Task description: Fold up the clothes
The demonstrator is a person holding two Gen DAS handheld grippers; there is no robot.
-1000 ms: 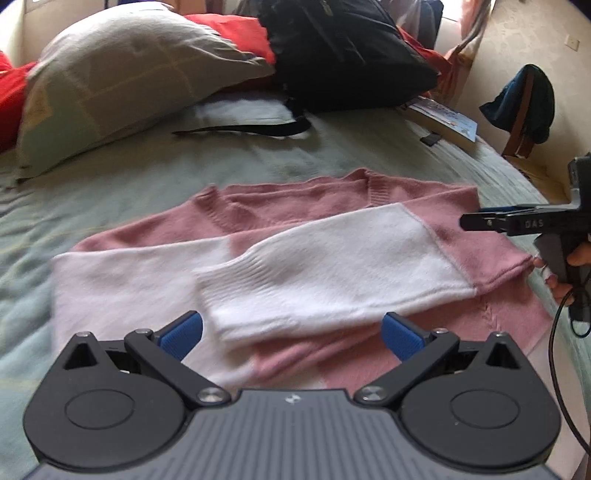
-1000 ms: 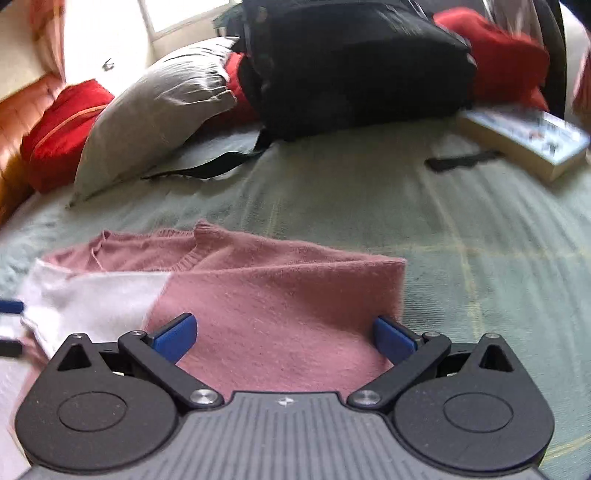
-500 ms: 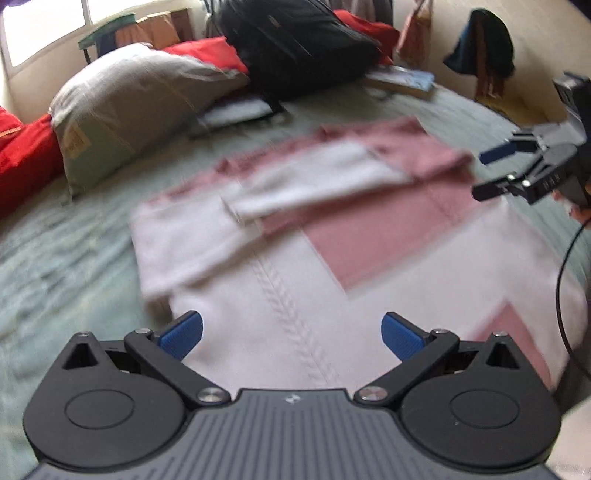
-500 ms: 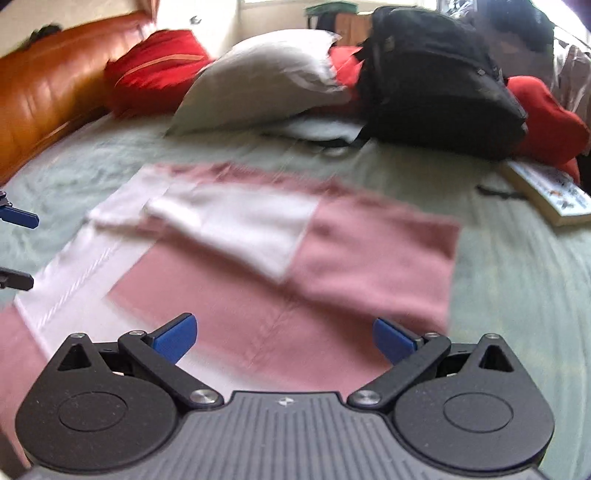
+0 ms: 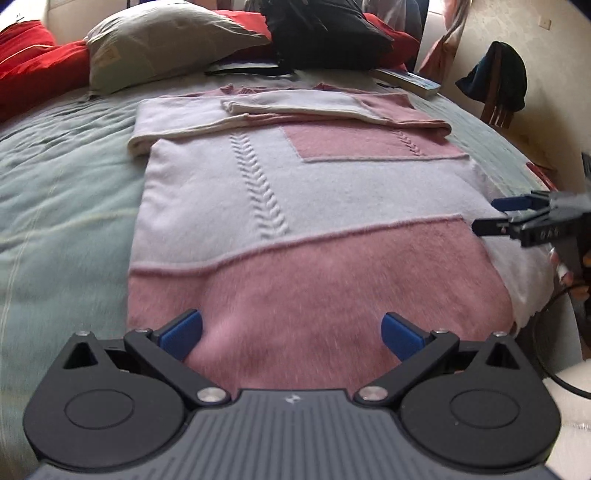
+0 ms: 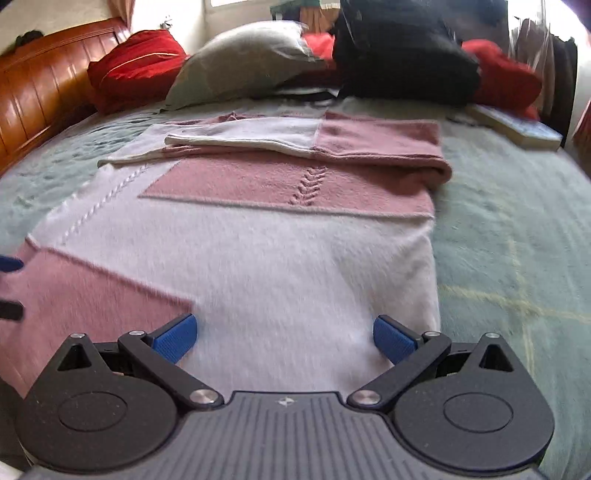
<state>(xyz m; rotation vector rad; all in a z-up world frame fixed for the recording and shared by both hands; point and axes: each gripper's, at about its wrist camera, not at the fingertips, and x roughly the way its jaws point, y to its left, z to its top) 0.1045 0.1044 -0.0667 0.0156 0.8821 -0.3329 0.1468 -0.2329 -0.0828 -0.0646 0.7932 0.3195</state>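
A pink and white knit sweater (image 5: 295,192) (image 6: 258,236) lies flat on the green bedspread, both sleeves folded across its chest at the far end. My left gripper (image 5: 291,332) hovers open over the sweater's near pink hem, nothing between its fingers. My right gripper (image 6: 282,334) is open too, above the white part near the hem's right corner. In the left wrist view the right gripper (image 5: 495,216) shows at the sweater's right edge, open, with a hand behind it. The left gripper's fingertips (image 6: 9,264) peek in at the left edge of the right wrist view.
A grey pillow (image 5: 166,40) (image 6: 240,66), red cushions (image 6: 136,62) and a black backpack (image 5: 325,33) (image 6: 402,55) sit at the head of the bed. A book (image 6: 517,127) lies at the far right. A wooden headboard (image 6: 40,85) runs along the left. A chair with dark clothing (image 5: 495,77) stands by the wall.
Both grippers have pulled back from the folded sleeves at the chest toward the sweater's hem. The sweater has not moved, and both stay open.
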